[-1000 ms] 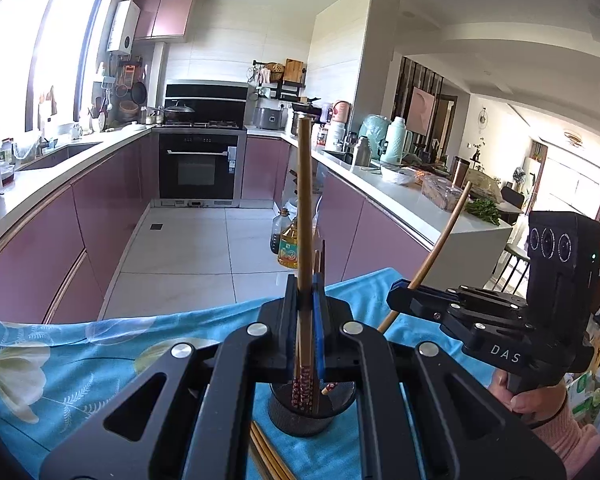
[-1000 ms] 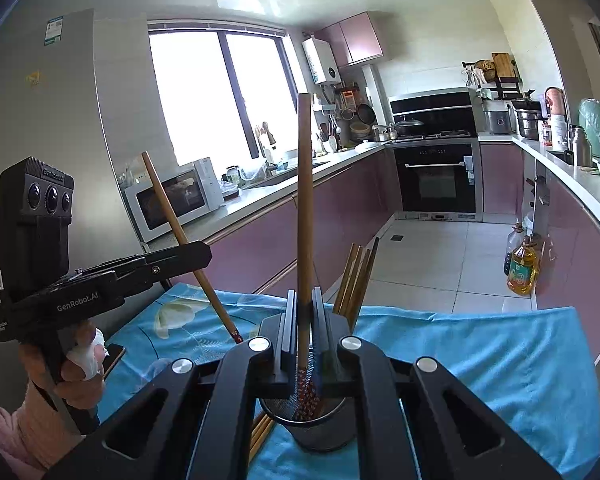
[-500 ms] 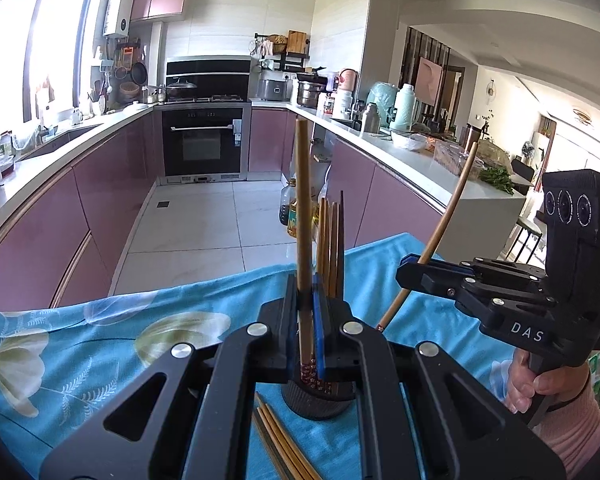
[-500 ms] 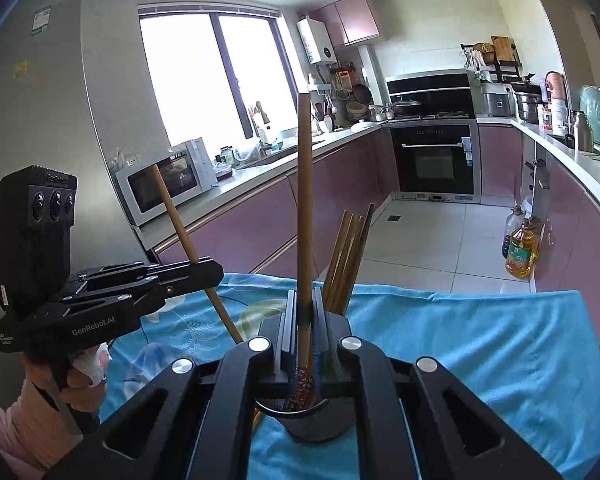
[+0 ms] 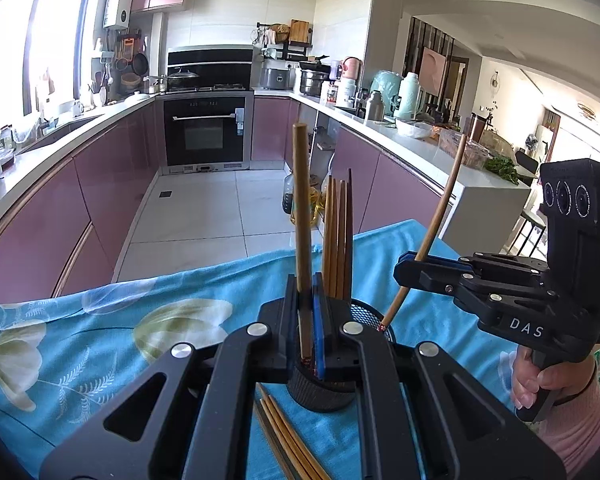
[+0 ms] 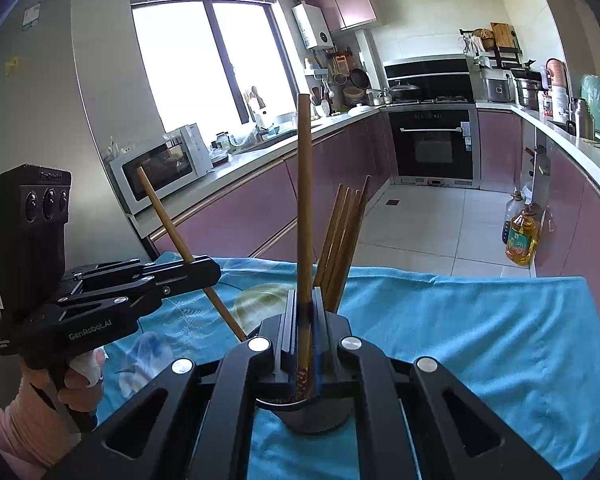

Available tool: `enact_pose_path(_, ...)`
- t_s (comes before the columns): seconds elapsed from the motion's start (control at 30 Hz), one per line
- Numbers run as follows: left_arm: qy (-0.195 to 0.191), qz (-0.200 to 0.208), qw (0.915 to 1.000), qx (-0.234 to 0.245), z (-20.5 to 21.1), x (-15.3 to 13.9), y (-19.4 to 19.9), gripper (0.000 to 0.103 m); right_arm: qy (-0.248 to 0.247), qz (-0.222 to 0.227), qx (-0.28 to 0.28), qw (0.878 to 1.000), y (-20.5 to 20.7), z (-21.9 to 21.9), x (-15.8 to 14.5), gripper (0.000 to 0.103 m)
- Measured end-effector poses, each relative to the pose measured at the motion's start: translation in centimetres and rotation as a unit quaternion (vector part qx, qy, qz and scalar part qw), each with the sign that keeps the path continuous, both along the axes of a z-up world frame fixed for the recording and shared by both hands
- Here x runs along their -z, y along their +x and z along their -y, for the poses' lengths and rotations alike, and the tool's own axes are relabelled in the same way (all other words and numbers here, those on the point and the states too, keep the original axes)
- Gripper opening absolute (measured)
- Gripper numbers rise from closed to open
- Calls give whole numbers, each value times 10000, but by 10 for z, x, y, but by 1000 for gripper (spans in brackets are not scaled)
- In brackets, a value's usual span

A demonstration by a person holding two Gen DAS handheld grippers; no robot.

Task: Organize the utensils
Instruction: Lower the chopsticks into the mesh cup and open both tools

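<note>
A black mesh utensil holder (image 5: 320, 390) stands on the blue cloth and holds several wooden chopsticks (image 5: 338, 236); it also shows in the right wrist view (image 6: 314, 414). My left gripper (image 5: 306, 300) is shut on one upright chopstick (image 5: 302, 208), tip low over the holder. My right gripper (image 6: 306, 304) is shut on another upright chopstick (image 6: 305, 184), tip over the holder's rim. Each gripper shows in the other's view, the right (image 5: 408, 268) and the left (image 6: 210, 268), both close above the holder.
Several loose chopsticks (image 5: 288, 436) lie on the blue flowered cloth (image 5: 100, 344) in front of the holder. The table's far edge drops to the kitchen floor. Pink cabinets, an oven (image 5: 204, 132) and oil bottles (image 6: 520, 236) stand beyond.
Both grippers have come lower and closer to the holder with their chopsticks. The chopstick tips now sit at the holder's mouth, and the chopsticks standing in it show more fully.
</note>
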State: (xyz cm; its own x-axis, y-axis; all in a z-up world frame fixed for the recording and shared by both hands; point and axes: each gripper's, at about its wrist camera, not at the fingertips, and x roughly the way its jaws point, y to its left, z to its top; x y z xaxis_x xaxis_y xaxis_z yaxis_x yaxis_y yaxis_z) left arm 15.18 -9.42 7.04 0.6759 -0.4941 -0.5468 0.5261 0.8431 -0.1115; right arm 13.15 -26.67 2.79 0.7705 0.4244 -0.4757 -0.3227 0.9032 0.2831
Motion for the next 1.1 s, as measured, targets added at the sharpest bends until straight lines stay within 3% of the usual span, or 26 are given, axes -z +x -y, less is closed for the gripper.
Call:
enact_pose_path(1.0, 273, -393, 9988, 79, 17, 22, 32, 9, 151, -620, 147, 9979, 28, 1, 28, 8)
enact_pose_path(1.03, 260, -393, 9989, 55, 17, 22, 34, 12, 168, -613, 205, 9978, 29, 2, 28, 9)
enact_pose_path(1.1, 211, -370, 9991, -18, 17, 24, 35, 19, 236, -590, 292, 9976, 28, 3, 28, 25)
